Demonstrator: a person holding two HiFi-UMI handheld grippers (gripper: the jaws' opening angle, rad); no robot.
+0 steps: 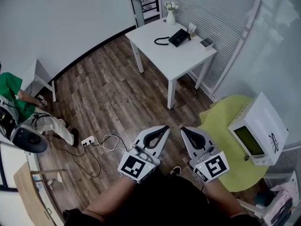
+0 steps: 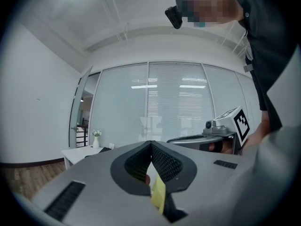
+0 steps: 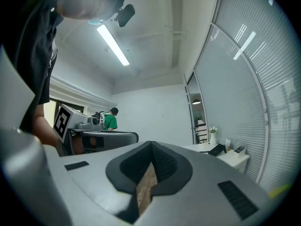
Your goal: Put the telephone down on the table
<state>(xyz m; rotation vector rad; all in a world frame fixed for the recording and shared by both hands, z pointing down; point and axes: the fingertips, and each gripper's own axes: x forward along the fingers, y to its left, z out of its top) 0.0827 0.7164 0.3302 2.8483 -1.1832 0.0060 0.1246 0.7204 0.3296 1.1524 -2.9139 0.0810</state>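
pre-approach | left gripper [image 1: 164, 128] and right gripper [image 1: 184, 130] parked low by my waist, both jaws pinched together, empty: nothing within reach | telephone [image 1: 179, 37] sits on white tabletop [image 1: 175, 60] well across the room, near vase [image 1: 170, 17] | I'd walk over first

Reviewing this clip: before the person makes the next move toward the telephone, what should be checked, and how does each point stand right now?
1. Left gripper empty, jaws together: ok.
2. Right gripper empty, jaws together: ok.
3. Black telephone in sight on the white square table: ok.
4. Telephone within reach: not ok; the table stands well away across the wooden floor.
5. Whether the black curved piece left of the telephone is cord or handset: cannot tell, too small.
6. Room around the telephone: ok; the white flower vase stands apart behind it.
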